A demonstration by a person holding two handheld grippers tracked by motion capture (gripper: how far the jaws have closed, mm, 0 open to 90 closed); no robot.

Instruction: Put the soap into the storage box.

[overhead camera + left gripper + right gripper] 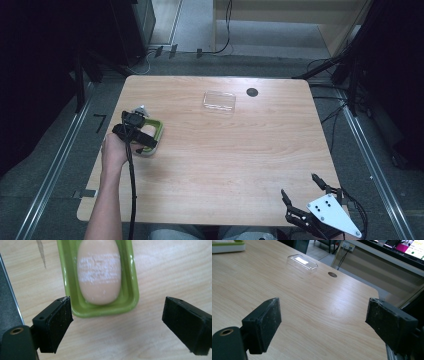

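Observation:
A green soap dish [130, 293] holds an oval peach-coloured soap bar [98, 272] with a whitish scuffed patch. In the high view the dish [157, 131] lies at the table's left side, partly hidden under my left gripper [136, 131]. The left gripper [117, 327] hangs open just above the near end of the dish, jaws wide apart and holding nothing. A clear plastic lid [219, 101] rests at the far middle of the table, also seen as the clear lid [302, 263]. My right gripper [301, 192] is open at the front right corner, empty, the same right gripper [323, 322].
A dark round hole [252, 92] sits in the tabletop beside the lid. The light wooden table [225, 160] has bare surface between the two grippers. Cables and metal rails lie on the floor around it.

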